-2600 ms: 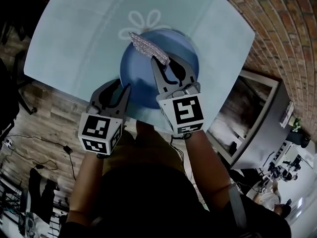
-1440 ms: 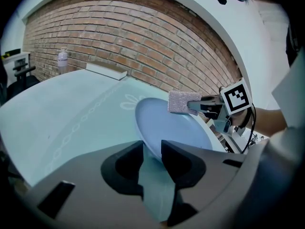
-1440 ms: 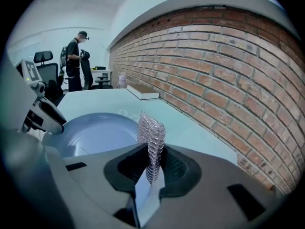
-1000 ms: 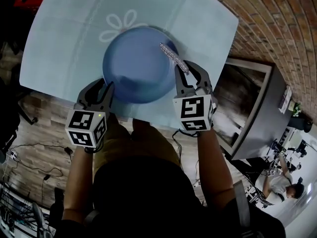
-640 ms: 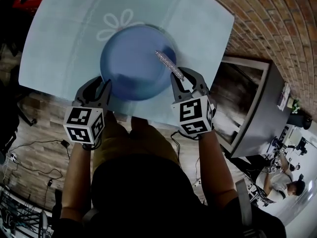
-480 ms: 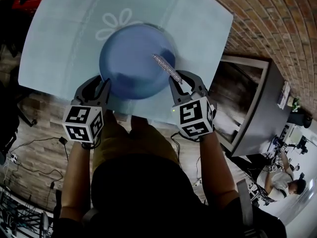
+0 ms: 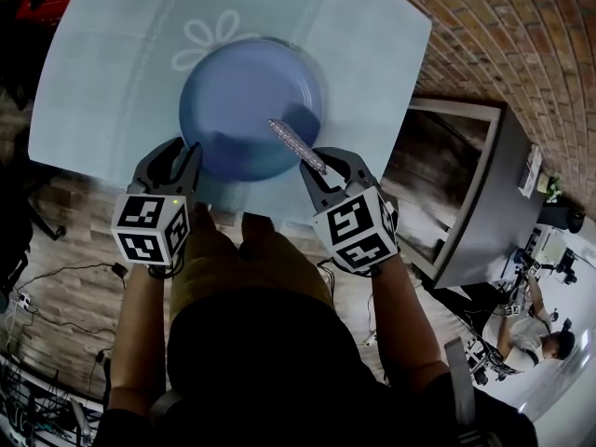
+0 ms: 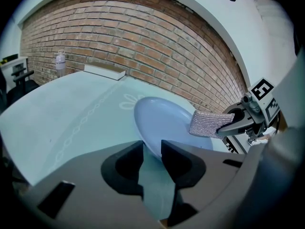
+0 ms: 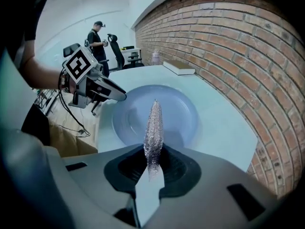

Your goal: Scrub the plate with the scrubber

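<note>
The right gripper [image 7: 321,166] is clamped on the scrubber [image 7: 296,143], a thin silvery pad held edge-up that reaches over the near-right part of the plate [image 7: 244,96]. The plate sits close to the near edge of the table [image 7: 102,82], about midway along it. The left gripper [image 7: 175,155] has its jaws apart, with the plate's near-left rim reaching into the gap (a brace, I judge, not a pinch). To scrub well, lay the pad's broad face flat and stroke toward the far edge, where the table lies bare. The near edge is just under both grippers, so a pull could drag the plate off.
</note>
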`<state>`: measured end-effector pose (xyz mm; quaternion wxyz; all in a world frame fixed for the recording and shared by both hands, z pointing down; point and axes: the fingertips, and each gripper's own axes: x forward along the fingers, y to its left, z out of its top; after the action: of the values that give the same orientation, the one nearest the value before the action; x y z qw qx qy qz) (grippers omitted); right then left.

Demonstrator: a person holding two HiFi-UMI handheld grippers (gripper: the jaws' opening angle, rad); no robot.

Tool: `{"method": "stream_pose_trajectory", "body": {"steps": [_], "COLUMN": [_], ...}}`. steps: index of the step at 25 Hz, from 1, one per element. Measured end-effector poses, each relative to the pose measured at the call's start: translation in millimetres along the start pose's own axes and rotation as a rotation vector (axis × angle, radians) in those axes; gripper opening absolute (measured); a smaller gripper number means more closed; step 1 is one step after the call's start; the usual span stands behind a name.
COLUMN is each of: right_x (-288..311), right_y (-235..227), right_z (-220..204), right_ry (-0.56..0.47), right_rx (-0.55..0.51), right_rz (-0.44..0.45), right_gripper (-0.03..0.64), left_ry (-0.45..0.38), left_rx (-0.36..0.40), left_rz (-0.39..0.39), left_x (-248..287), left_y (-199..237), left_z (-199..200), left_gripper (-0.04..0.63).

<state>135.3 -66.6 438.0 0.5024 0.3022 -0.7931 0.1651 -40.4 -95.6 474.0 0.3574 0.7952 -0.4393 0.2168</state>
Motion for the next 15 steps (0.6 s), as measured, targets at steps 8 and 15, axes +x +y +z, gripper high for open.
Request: {"method": "stream_pose_trajectory", "body": {"steps": [8, 15], "right_x": [2, 11], "right_y": [38, 76], "right_z": [6, 29], "right_ry": [0.003, -0.038], "right_rx": [0.005, 0.041], "right_rz": [0.145, 0.292], "right_gripper": [0.092, 0.092], "left_ry": [-0.012, -0.023], "left_rx": [-0.007, -0.006], "left_rz": [0.002, -0.006], "left_x": [-1, -3], "left_y": [-2, -1], "left_z": [-1, 0], "left_gripper": [0.126, 0.126]}}
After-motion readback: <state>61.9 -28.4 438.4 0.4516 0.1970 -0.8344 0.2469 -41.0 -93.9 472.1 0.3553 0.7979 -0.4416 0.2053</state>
